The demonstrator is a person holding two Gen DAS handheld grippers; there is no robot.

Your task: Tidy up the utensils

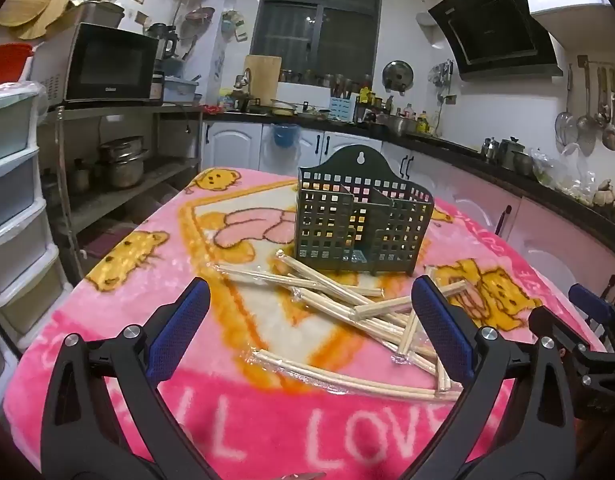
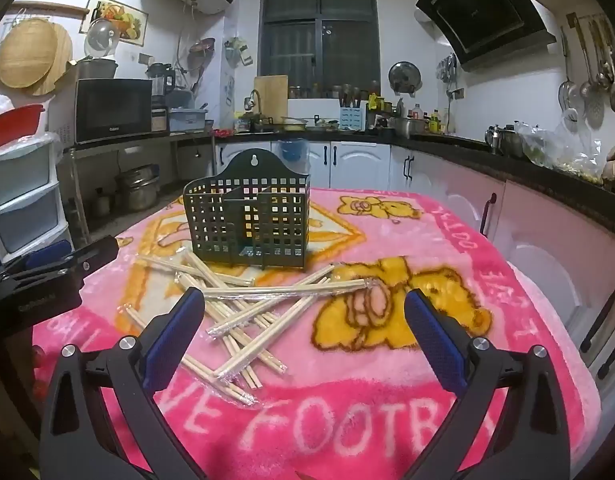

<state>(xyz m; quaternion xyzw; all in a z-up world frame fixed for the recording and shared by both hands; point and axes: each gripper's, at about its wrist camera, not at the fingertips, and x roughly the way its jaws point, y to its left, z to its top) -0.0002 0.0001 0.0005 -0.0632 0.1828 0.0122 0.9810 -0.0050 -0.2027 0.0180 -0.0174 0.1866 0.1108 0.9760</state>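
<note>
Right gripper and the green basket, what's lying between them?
A loose pile of wrapped chopsticks on the pink blanket, in front of the basket; the right wrist view shows it. The right gripper is open.

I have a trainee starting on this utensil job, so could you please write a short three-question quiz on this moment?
1. True or false: the left gripper is shut on a pair of chopsticks.
2. Where do the wrapped chopsticks lie? A) inside the green holder B) on the pink blanket in front of the holder C) on the kitchen counter
3. Fill in: the green holder stands ____ on the pink blanket.

Key:
1. False; both it and the right gripper are open and hold nothing.
2. B
3. upright
</note>
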